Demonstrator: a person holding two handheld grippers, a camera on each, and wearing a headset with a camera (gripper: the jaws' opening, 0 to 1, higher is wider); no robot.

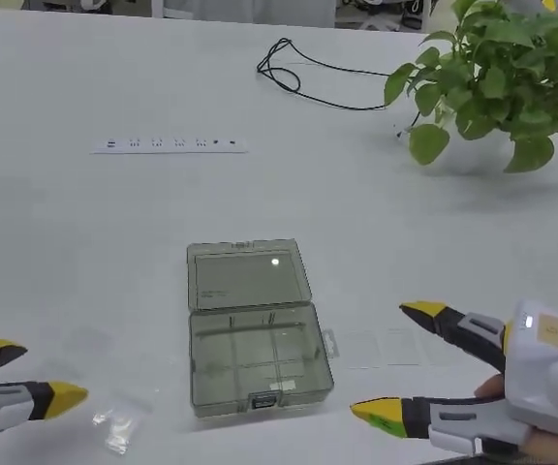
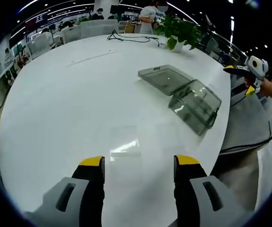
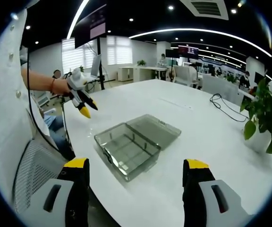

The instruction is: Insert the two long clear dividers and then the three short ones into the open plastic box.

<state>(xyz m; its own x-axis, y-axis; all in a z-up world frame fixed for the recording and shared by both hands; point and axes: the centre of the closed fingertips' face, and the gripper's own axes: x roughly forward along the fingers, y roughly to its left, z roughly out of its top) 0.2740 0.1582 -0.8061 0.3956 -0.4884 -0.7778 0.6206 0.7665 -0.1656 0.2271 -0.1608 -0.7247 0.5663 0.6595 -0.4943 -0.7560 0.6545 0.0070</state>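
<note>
right hand-held gripper (image 1: 393, 360) gapes beside box (image 1: 260, 358) near table (image 1: 114, 242) edge.

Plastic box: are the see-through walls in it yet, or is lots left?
Barely started, it seems. The box lies open, lid back. The left tool and right tool are open and empty. Clear pieces lie on the table right of the box, another clear piece before the left tool. Faint lines inside the box might be dividers; I cannot tell.
</note>
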